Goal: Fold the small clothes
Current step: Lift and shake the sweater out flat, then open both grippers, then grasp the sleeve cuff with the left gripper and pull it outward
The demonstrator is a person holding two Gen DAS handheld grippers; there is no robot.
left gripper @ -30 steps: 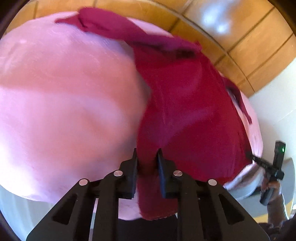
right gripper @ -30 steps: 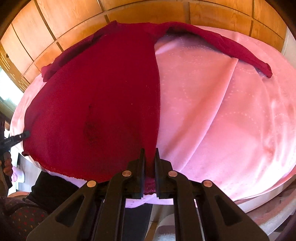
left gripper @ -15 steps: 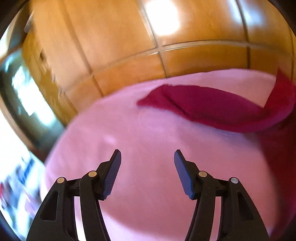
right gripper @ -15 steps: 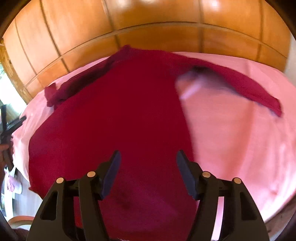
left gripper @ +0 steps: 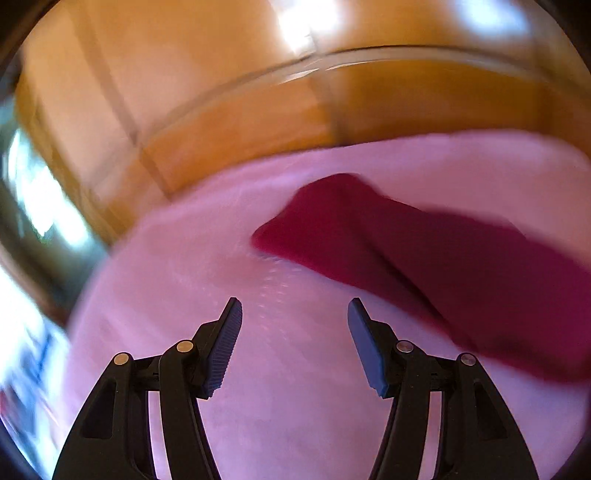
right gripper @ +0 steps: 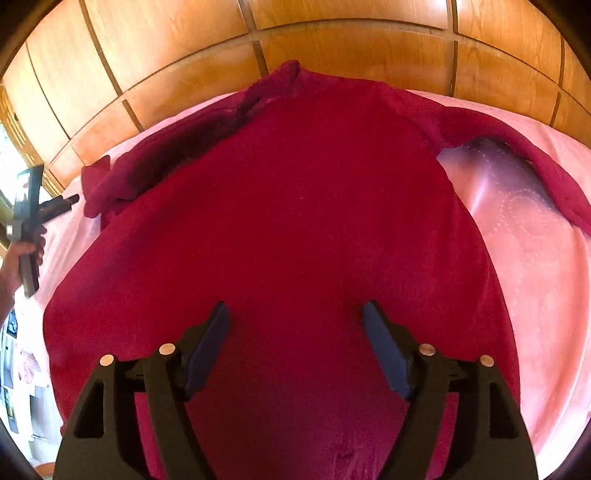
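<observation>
Both grippers, left and right, just let go of the red top and opened wide, so sleeves come next.

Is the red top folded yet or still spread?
Spread. In the right wrist view the red top lies flat across the pink sheet, body unfolded, both sleeves out to the sides.

Warm daylight, glare on wood panels, left view motion-blurred, right view sharp, fisheye-bent edges
</observation>
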